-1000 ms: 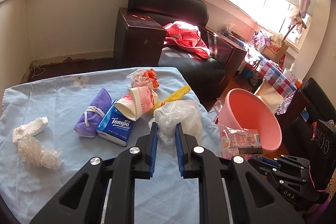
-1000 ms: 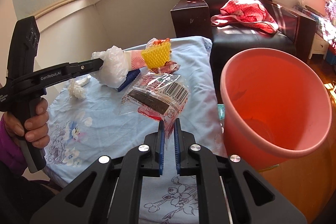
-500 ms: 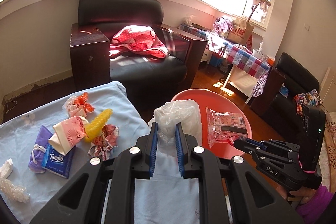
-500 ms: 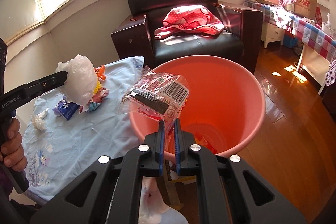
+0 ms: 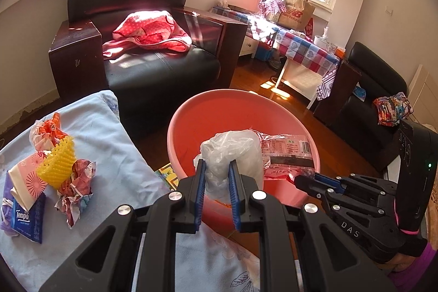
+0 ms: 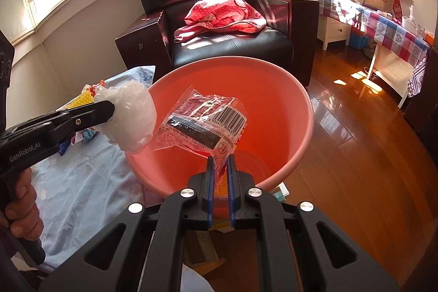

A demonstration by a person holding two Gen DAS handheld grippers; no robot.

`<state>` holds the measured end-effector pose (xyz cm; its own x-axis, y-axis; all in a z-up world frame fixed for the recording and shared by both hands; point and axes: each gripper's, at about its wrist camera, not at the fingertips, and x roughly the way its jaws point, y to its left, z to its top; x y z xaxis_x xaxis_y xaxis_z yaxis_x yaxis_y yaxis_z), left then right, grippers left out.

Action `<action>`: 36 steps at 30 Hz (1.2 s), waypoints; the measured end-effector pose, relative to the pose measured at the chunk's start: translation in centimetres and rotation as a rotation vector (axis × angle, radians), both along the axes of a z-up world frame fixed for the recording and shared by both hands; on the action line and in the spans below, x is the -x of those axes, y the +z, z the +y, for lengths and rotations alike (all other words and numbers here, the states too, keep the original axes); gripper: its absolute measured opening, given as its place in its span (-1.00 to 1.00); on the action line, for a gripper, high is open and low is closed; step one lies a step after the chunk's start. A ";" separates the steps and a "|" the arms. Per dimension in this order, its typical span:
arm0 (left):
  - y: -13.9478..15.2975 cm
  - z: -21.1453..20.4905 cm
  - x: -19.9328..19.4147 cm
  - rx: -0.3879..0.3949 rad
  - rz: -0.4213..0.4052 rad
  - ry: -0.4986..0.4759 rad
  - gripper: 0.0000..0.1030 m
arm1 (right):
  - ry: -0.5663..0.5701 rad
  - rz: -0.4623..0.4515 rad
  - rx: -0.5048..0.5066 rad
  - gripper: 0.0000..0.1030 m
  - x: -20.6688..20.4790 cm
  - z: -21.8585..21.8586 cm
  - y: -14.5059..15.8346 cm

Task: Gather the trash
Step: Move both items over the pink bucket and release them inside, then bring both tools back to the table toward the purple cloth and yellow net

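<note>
Over the round pink plastic bucket (image 6: 298, 144) we hold both loads: left gripper (image 5: 216, 168) pinching a crumpled white plastic bag (image 5: 232, 152), right gripper (image 6: 219, 163) pinching a clear printed snack wrapper (image 6: 202, 122). Drop step; next, spread both jaws.

Left tool (image 5: 216, 166) and right tool (image 6: 219, 159) angle downward, both clamped.

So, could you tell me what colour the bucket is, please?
The bucket is salmon pink; clearest in the right wrist view.
</note>
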<state>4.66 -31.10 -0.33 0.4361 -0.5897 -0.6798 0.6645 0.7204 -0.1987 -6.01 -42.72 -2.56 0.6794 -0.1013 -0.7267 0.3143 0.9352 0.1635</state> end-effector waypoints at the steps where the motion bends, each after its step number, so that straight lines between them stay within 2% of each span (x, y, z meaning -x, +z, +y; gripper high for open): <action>1: -0.2 -0.2 -0.1 -0.003 0.003 -0.002 -0.70 | -0.002 0.002 -0.001 -0.83 0.0 0.0 0.0; 8: -0.6 -0.6 -0.1 -0.004 0.003 -0.009 -0.58 | -0.031 0.023 -0.033 -0.83 -0.3 -0.7 -0.5; 14: -0.6 -0.3 0.0 0.012 0.005 -0.017 -0.27 | -0.037 0.021 -0.049 -0.77 -0.2 -1.0 -0.6; 18: -0.3 0.1 0.1 0.025 -0.003 -0.014 -0.25 | -0.034 0.019 -0.043 -0.64 -0.2 -0.9 -0.5; 29: 0.4 2.4 0.1 0.060 0.002 0.031 -0.19 | -0.038 0.010 -0.048 -0.63 -0.1 -0.5 -0.1; 33: 0.2 3.7 0.1 0.064 0.016 0.049 -0.10 | -0.031 0.004 -0.045 -0.62 -0.1 -0.3 0.2; 34: 0.2 4.0 0.0 0.065 0.023 0.055 -0.09 | -0.027 0.004 -0.045 -0.60 -0.1 -0.2 0.3; 36: 0.1 4.6 -0.1 0.070 0.033 0.066 -0.06 | -0.022 0.004 -0.045 -0.31 0.0 0.0 0.3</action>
<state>4.72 -26.54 -0.19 0.4536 -0.6067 -0.6528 0.6078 0.7463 -0.2713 -5.98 -42.73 -2.26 0.6748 -0.0830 -0.7333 0.3350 0.9198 0.2043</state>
